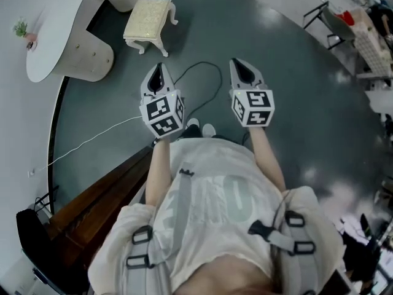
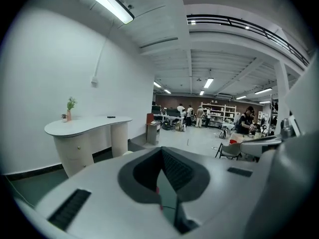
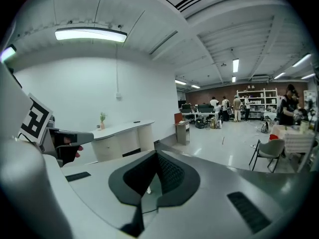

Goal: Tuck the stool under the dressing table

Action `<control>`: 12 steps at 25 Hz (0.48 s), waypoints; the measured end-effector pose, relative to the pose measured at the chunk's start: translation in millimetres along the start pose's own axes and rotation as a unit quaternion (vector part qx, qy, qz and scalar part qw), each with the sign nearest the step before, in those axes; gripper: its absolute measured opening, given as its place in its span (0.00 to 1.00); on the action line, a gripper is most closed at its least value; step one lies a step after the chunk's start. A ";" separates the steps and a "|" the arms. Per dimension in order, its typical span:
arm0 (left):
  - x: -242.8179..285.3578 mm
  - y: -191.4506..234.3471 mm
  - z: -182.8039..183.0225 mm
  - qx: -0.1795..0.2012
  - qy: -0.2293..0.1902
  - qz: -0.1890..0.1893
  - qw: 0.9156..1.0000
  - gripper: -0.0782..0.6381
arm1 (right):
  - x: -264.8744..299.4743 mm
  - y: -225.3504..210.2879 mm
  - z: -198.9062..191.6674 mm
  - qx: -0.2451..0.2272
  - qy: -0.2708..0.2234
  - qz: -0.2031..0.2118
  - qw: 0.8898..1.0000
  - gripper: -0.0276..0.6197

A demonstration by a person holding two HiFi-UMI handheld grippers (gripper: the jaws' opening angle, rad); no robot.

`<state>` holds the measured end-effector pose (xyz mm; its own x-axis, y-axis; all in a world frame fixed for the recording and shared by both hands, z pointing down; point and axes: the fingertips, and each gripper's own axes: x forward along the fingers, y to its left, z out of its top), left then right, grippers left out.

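Dark grey-green glossy floor (image 1: 295, 103), lamp glare on it. Plain white wall (image 2: 55, 68) at left. Lit strip light (image 2: 102, 1) overhead near the wall, more tube lamps (image 2: 208, 82) under the ribbed ceiling farther off. Pale shelving (image 3: 255, 99) at the far end. Folding chair (image 3: 269, 151) to the right. Dark wooden furniture (image 1: 101, 204) at near left.

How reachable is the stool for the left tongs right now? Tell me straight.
Probably not yet. The stool stands well ahead of the shut left tongs, with only floor between them; stepping forward should do.
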<state>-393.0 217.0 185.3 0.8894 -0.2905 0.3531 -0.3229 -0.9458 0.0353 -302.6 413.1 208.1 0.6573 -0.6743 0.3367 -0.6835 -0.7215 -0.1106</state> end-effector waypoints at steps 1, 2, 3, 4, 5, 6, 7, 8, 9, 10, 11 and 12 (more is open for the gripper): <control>1.9 -3.1 -1.6 -0.006 0.000 0.002 1.000 0.12 | 0.7 -4.5 -3.0 -0.001 0.006 0.004 1.000 0.05; 5.4 -6.6 -1.4 -0.009 -0.003 0.002 1.000 0.12 | 2.9 -9.9 -4.4 -0.005 0.011 0.005 1.000 0.05; 9.9 -8.8 1.2 -0.010 -0.007 0.003 1.000 0.12 | 6.5 -14.4 -3.2 -0.007 0.011 0.006 1.000 0.05; 13.6 -8.9 4.5 -0.011 -0.011 0.006 1.000 0.12 | 9.9 -16.4 -0.8 -0.007 0.010 0.007 1.000 0.05; 15.8 -7.9 7.2 -0.014 -0.013 0.010 1.000 0.12 | 12.2 -16.2 1.3 -0.006 0.009 0.011 1.000 0.05; 17.2 -6.7 9.8 -0.019 -0.015 0.014 1.000 0.12 | 14.0 -15.3 2.9 -0.006 0.009 0.017 1.000 0.05; 18.8 -5.8 13.4 -0.022 -0.017 0.017 0.999 0.12 | 16.2 -14.6 4.4 -0.009 0.009 0.023 1.000 0.05; 20.7 -5.0 18.0 -0.022 -0.022 0.019 0.999 0.12 | 19.3 -14.2 6.0 -0.014 0.008 0.028 0.999 0.05; 23.2 -3.5 22.6 -0.020 -0.028 0.022 0.999 0.12 | 23.4 -13.9 7.2 -0.018 0.006 0.033 0.999 0.05; 26.7 -0.9 26.4 -0.018 -0.035 0.024 0.999 0.12 | 28.7 -13.5 7.5 -0.019 0.003 0.038 0.999 0.05; 31.5 2.8 28.8 -0.018 -0.041 0.027 0.999 0.12 | 35.2 -13.0 6.5 -0.019 0.001 0.043 0.999 0.05; 37.6 7.1 29.4 -0.019 -0.047 0.031 0.998 0.12 | 43.0 -12.5 3.7 -0.018 0.001 0.048 0.999 0.05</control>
<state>-352.3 195.2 171.3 0.8933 -0.3616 0.2669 -0.3880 -0.9202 0.0519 -264.6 392.5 220.5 0.5878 -0.7398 0.3274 -0.7542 -0.6475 -0.1090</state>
